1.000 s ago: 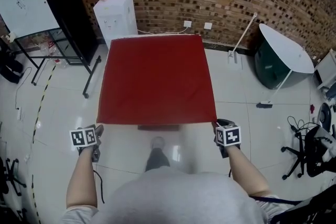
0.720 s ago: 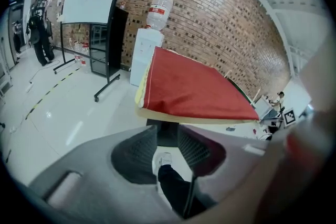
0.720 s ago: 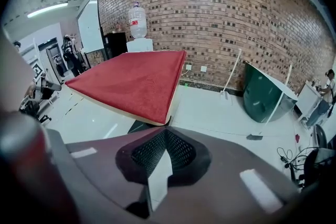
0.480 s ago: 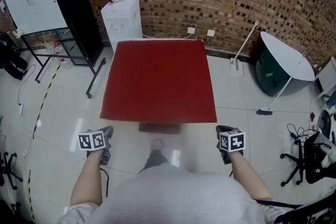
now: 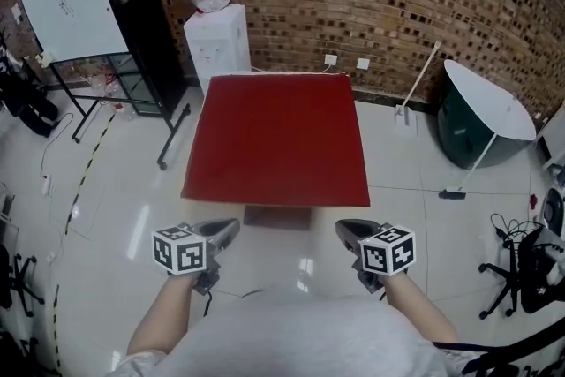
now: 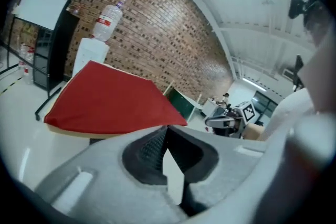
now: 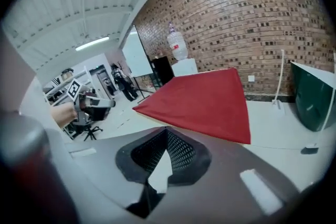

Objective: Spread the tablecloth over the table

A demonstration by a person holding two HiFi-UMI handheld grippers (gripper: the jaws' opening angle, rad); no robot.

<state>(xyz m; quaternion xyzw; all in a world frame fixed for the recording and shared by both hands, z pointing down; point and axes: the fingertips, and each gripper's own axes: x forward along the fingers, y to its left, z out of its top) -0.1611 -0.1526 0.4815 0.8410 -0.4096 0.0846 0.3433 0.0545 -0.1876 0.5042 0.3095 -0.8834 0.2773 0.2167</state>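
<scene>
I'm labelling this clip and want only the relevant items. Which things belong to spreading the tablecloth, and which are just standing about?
Part of the job:
- red tablecloth, lying over the table
- left gripper and right gripper, both shut and empty

Just standing about:
- water dispenser
- whiteboard
- black cabinet
- tipped white table
- office chair

The person wears a plain light-grey top [image 5: 291, 335] with short sleeves [image 5: 134, 361]. The left gripper [image 5: 231, 225] and the right gripper [image 5: 342, 226] have smooth grey shells tapering to a beak, with black, finely ribbed pads [image 6: 149, 152] set inside. Each gripper carries a white cube [image 5: 179, 249] printed with black square markers (the faces that show bear differing patterns). A thin dark cable [image 5: 208, 303] hangs below the left one.
</scene>
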